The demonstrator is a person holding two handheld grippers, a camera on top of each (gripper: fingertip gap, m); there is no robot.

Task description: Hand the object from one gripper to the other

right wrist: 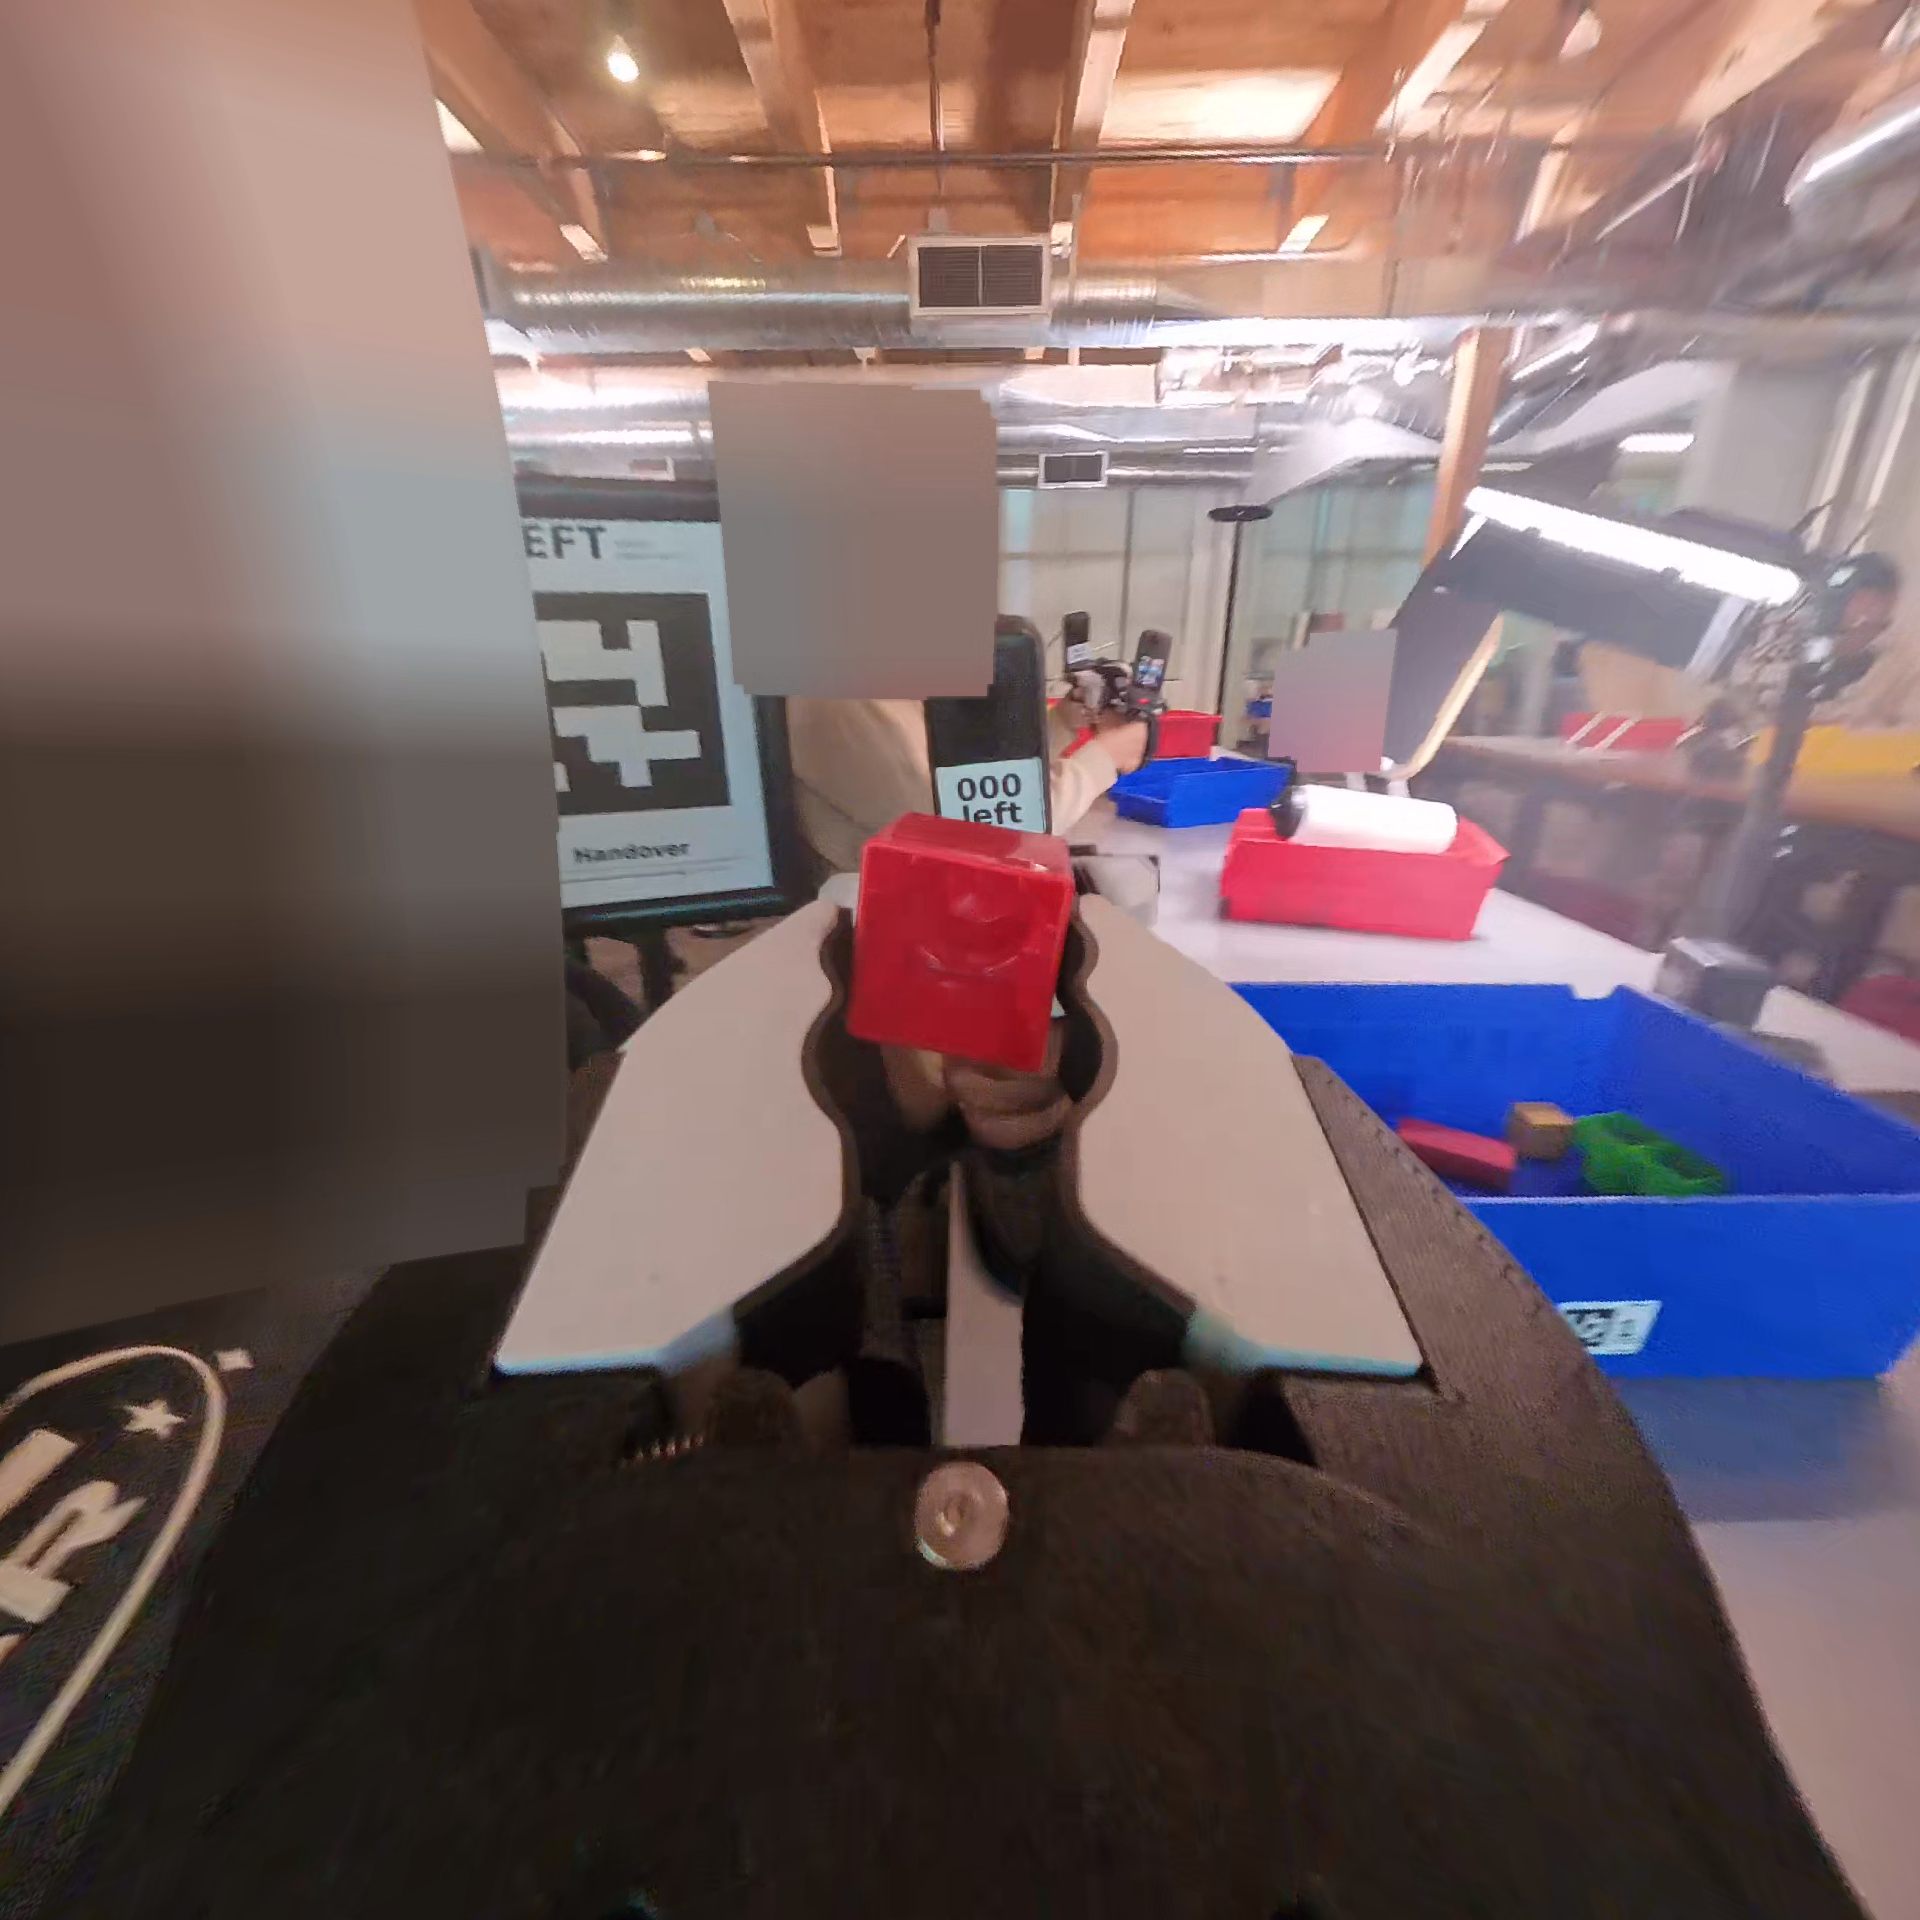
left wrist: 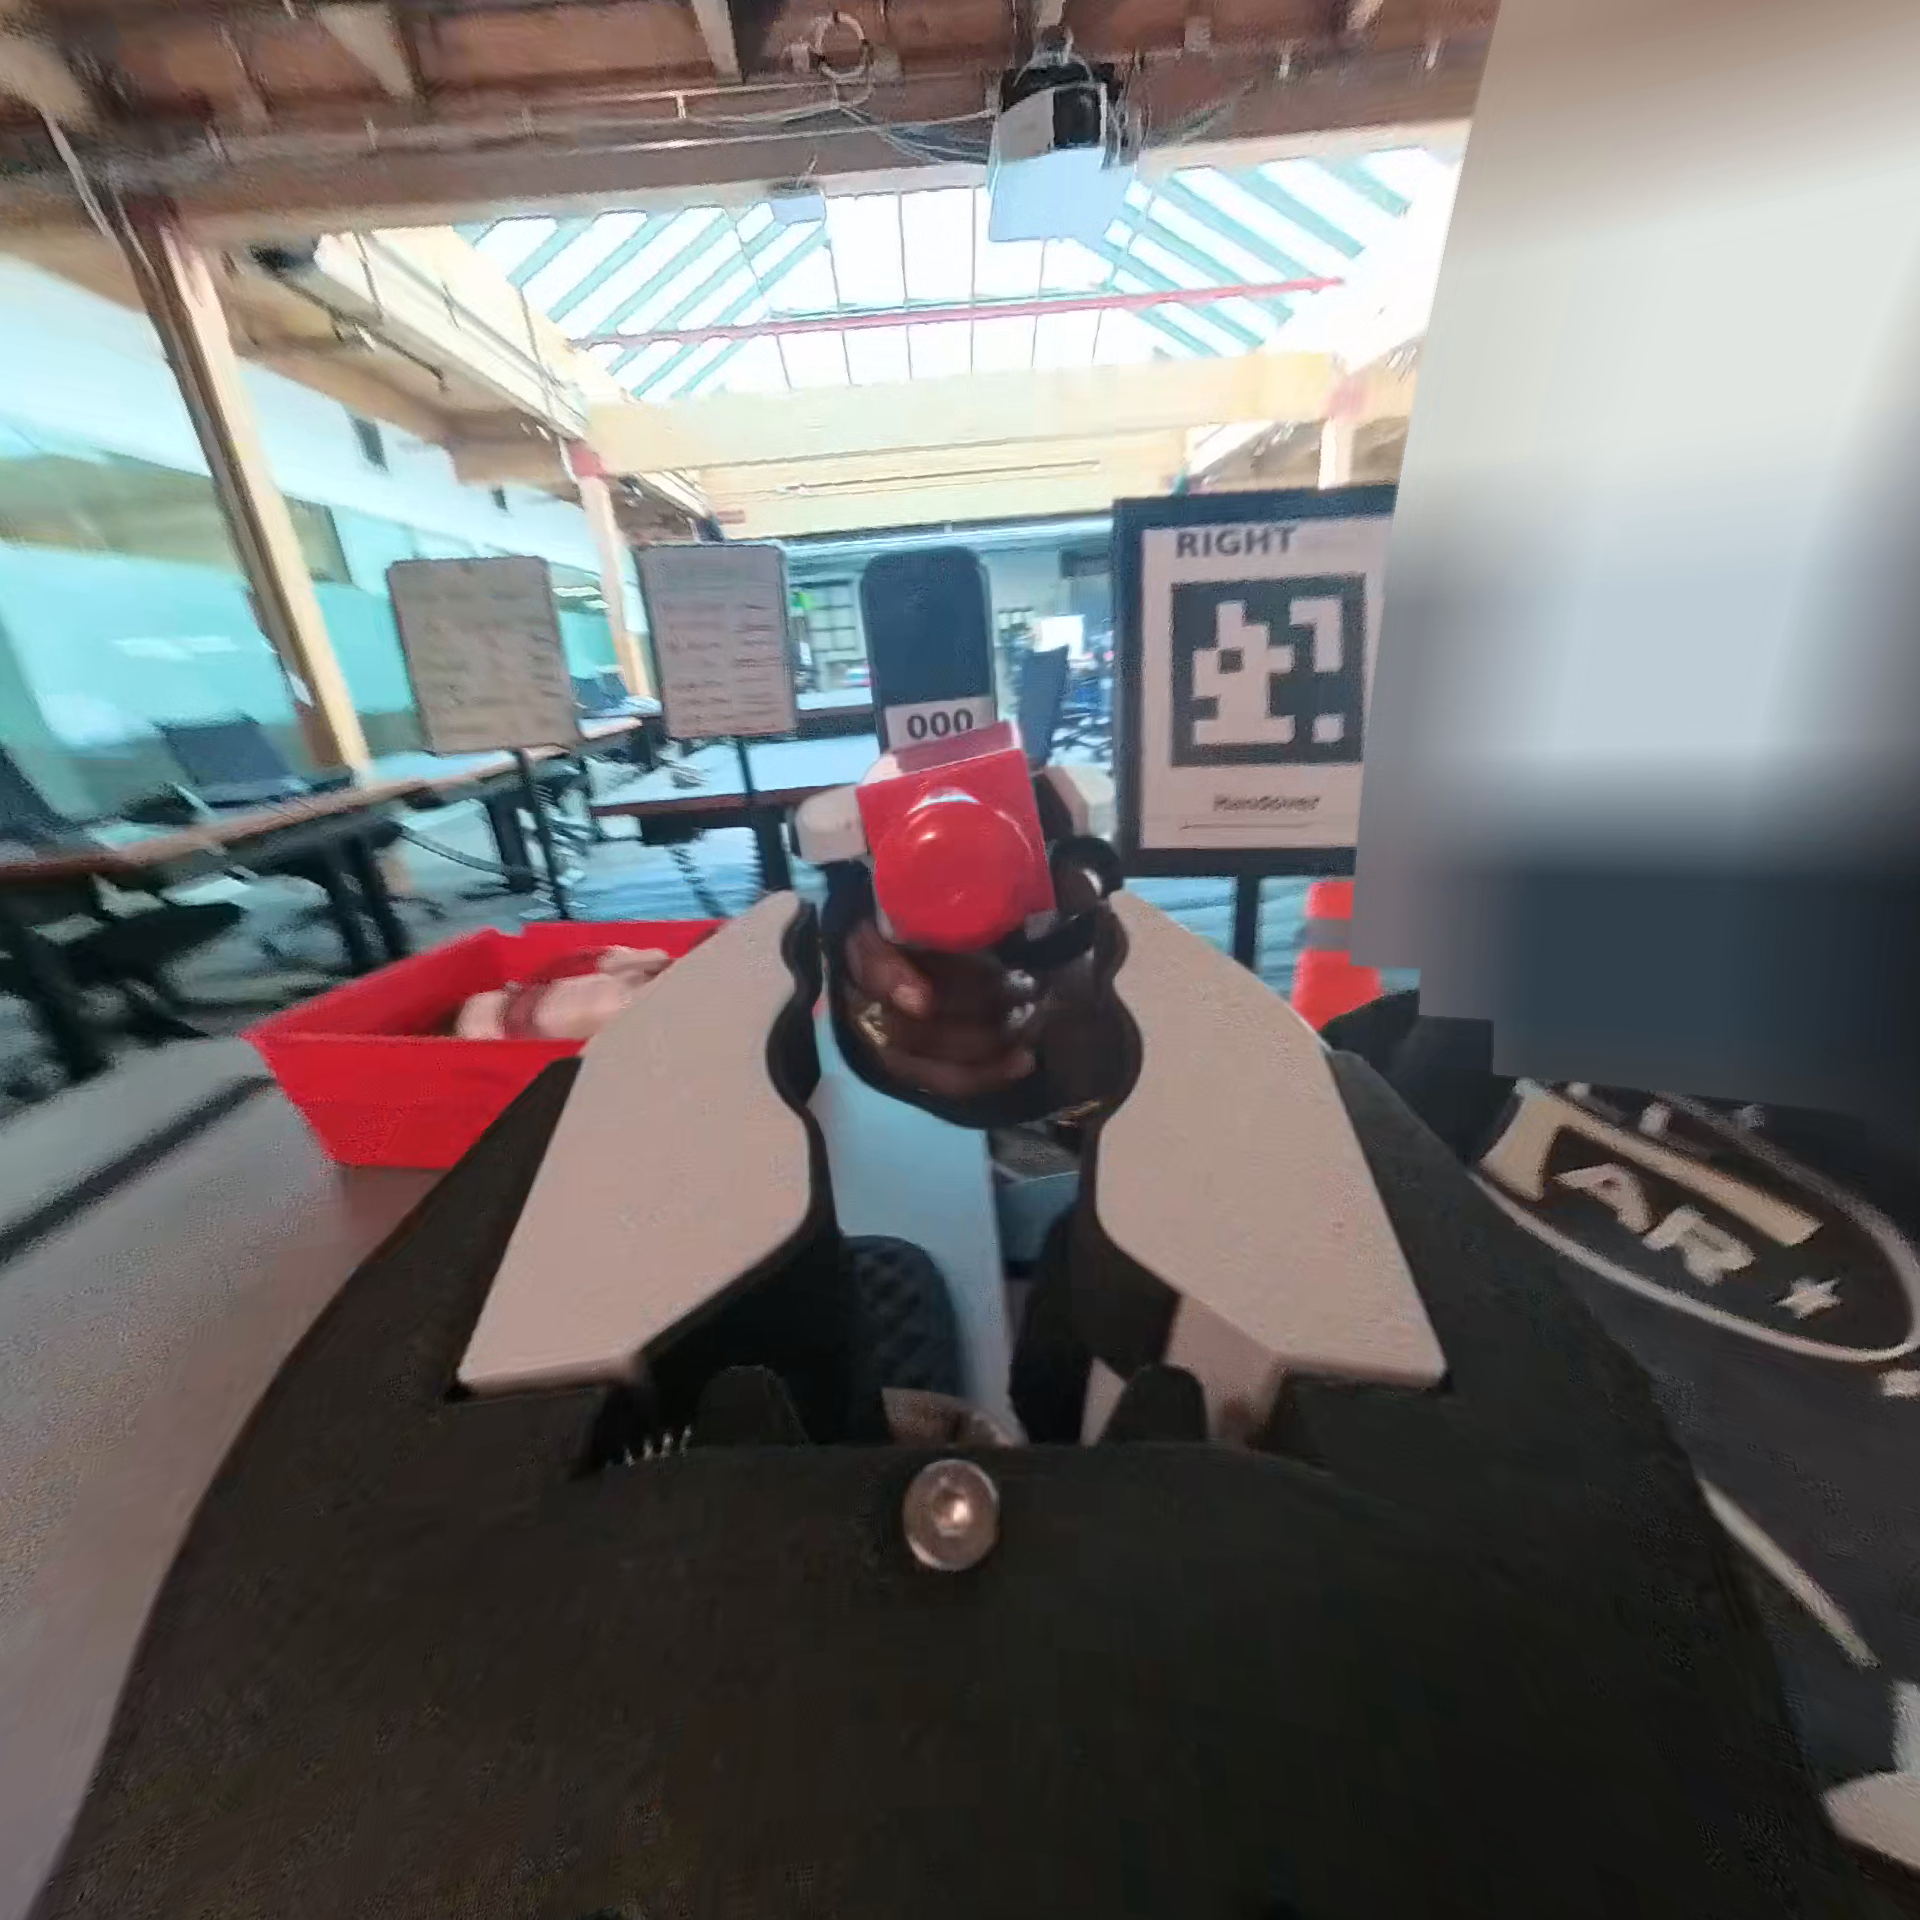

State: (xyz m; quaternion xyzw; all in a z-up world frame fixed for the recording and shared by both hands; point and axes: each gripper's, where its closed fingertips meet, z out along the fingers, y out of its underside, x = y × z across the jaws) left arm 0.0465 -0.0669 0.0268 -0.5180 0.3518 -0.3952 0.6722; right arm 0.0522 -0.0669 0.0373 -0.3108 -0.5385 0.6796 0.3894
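Glossy red plastic block [right wrist: 961, 940], cube-shaped, is pinched between the flat grey fingers [right wrist: 727, 1122] of the right gripper [right wrist: 956, 925], up in the air. From the other side it shows a smooth round dome on its face. The left gripper [left wrist: 956, 935] faces it with jaws spread wider than the block, which sits right at its tips; I can't tell if they touch. A red bin [left wrist: 384, 1060] is off to the side, and there's a blue bin [right wrist: 1766, 1247] with blocks.

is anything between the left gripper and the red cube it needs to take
Nothing visible: the red plastic cube with a round knob sits beyond the open left gripper, pinched at its sides by the right gripper.
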